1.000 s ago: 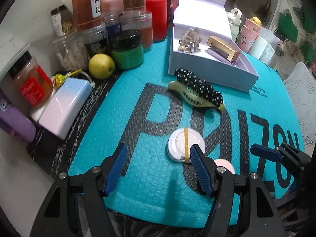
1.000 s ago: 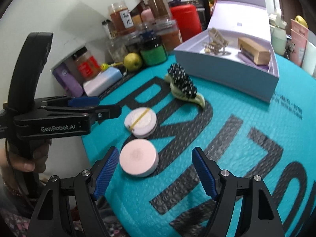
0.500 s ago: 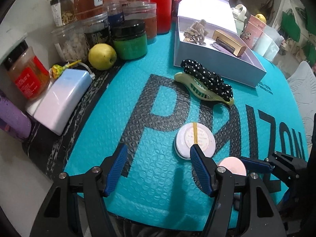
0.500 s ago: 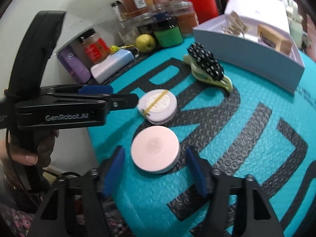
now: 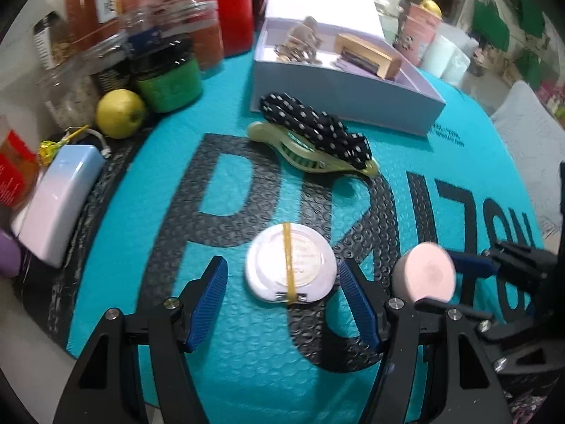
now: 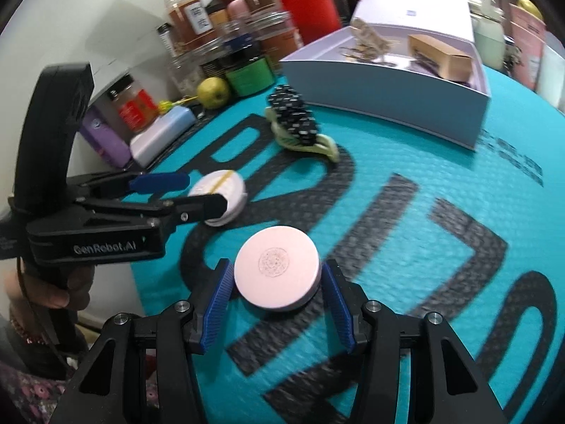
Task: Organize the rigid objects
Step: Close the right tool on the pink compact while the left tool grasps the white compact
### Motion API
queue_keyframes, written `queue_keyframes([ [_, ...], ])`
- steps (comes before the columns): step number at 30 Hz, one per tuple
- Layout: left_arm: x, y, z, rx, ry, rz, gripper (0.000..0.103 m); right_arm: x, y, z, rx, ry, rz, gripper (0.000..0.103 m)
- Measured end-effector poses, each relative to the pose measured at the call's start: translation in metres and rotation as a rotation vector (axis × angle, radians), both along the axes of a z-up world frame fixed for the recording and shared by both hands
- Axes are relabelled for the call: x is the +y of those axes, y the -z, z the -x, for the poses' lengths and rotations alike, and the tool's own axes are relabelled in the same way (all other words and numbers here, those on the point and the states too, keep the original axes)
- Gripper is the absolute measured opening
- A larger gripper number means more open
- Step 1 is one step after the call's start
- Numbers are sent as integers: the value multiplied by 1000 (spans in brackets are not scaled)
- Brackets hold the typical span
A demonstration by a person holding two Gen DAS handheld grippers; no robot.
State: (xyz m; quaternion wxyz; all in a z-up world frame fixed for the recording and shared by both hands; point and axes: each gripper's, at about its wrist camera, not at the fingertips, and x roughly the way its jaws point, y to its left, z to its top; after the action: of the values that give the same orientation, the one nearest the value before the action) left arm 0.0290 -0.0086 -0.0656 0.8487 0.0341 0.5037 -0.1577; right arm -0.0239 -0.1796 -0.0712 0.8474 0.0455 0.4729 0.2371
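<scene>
My right gripper [image 6: 277, 302] clamps the round pink plastic compact [image 6: 278, 277]; I should lift it level. My left gripper [image 5: 282, 296] straddles the white round case banded in yellow [image 5: 290, 268], jaws unclosed, and should centre before squeezing.

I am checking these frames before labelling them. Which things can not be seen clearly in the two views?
- Jar labels, left wrist view: blurred, text unreadable.
- Pink round case, right wrist view: underside hidden; whether it has left the teal mat is unclear.
- White round case, right wrist view: near edge hidden behind the left gripper.
- Open box, both views: contents blurred; near wall hides its floor.
- Purple item, left wrist view: cut off by the edge.
</scene>
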Motion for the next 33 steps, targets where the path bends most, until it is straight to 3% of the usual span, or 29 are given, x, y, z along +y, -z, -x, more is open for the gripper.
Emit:
queue_keyframes([
  [6,-18,6,5,-69,49,-89,66,-15,-1,1,3,48,6,52],
  [13,-14,9,5,-98,48,-26,65,-12,0,2,-5,62,18,53],
  [16,-14,9,9,-124,49,-40,56,-6,0,1,-10,55,27,61],
  [18,-12,9,11,-124,52,-32,56,-2,0,1,-18,48,41,66],
  [25,-5,6,18,-109,49,-5,56,17,4,7,-92,28,185,67],
  [28,-2,5,22,-98,40,18,56,19,4,7,-116,37,227,51],
  [33,4,2,26,-79,21,60,56,11,2,2,-88,29,166,51],
])
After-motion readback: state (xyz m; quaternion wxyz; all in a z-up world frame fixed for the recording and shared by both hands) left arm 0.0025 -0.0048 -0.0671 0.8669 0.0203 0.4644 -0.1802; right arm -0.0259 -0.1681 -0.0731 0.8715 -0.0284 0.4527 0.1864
